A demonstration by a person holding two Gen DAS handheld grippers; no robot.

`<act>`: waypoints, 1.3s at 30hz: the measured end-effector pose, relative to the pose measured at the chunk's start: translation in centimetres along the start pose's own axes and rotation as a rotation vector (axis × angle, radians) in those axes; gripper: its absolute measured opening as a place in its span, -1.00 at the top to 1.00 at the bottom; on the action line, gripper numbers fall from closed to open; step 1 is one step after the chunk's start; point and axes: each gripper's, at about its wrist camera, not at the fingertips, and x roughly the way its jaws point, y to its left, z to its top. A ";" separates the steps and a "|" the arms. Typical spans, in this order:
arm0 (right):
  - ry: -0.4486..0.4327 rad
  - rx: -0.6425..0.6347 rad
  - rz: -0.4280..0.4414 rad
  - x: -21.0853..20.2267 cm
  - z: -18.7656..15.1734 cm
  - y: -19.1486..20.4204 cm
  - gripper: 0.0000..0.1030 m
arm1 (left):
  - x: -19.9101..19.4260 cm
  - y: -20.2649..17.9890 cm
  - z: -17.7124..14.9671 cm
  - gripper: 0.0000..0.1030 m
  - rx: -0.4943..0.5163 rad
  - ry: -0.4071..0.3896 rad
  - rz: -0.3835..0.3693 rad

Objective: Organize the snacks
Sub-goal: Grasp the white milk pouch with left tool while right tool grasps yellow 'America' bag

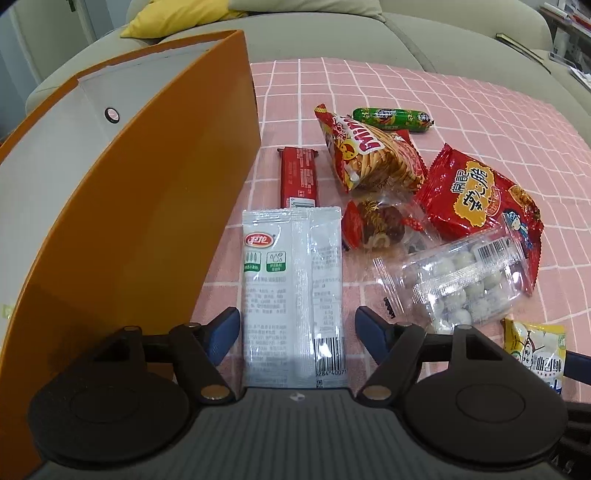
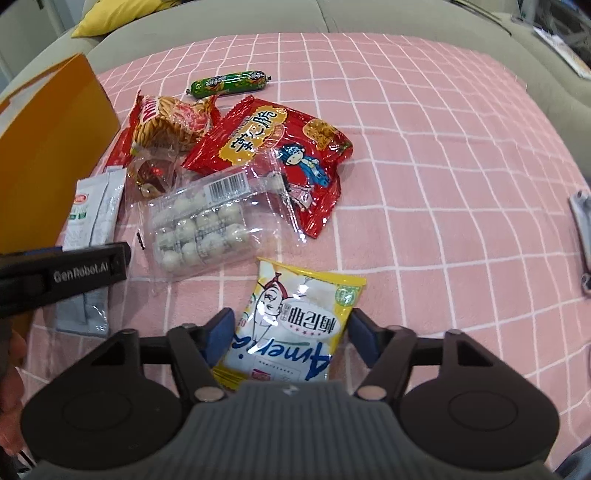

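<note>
Left gripper [image 1: 295,325] fingers spread wide around the grey sachet [image 1: 291,291] at lower centre, not touching; right gripper [image 2: 290,328] brackets the yellow packet [image 2: 295,317]; contact unclear. Close squarely, lift clear.

— What's under it all?
— A pink blanket [image 2: 424,147] with a white grid, spread over a grey-beige sofa [image 1: 332,33].
— Cushions?
— A yellow cushion [image 1: 177,16] at the back left, a beige one [image 1: 306,7] just beside it.
— Anything further off?
— Cluttered shelves [image 1: 570,37] at the right edge, blurred. Soft, even light.
</note>
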 end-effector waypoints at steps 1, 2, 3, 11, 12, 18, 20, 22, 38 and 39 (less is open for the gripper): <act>0.000 -0.016 -0.006 0.0 0.0 0.1 -0.16 | 0.0 0.0 0.1 -0.55 -0.001 0.001 -0.001; 0.000 -0.026 -0.009 -0.1 -0.1 0.2 -0.13 | 0.1 0.0 0.2 -0.43 -0.004 -0.001 -0.008; 0.001 -0.031 -0.010 -0.1 0.0 0.2 -0.13 | 0.1 0.0 0.3 -0.37 -0.007 0.000 -0.010; 0.021 -0.058 -0.009 -0.1 0.3 0.3 -0.03 | -0.2 0.4 0.4 -0.10 0.001 0.020 -0.033; 0.024 -0.063 -0.007 -0.1 0.4 0.4 -0.03 | -0.3 0.4 0.4 -0.10 0.003 0.025 -0.034; 0.025 -0.051 0.020 -0.6 0.3 0.1 -0.01 | -2.0 0.5 -0.4 -0.08 0.014 0.039 -0.057; 0.022 -0.051 0.032 -1.0 0.0 0.2 -0.01 | -2.7 0.8 -0.7 -0.08 0.010 0.044 -0.072; 0.018 -0.051 0.046 -1.6 -0.4 0.3 -0.01 | -3.5 1.0 -0.9 -0.08 0.011 0.041 -0.083; -0.080 -0.109 0.135 -8.4 -2.1 1.7 -0.01 | -11.1 3.3 -2.0 -0.07 -0.002 -0.055 -0.167; -0.089 -0.112 0.143 -8.8 -2.1 1.9 -0.01 | -11.7 3.4 -2.1 -0.07 0.000 -0.067 -0.175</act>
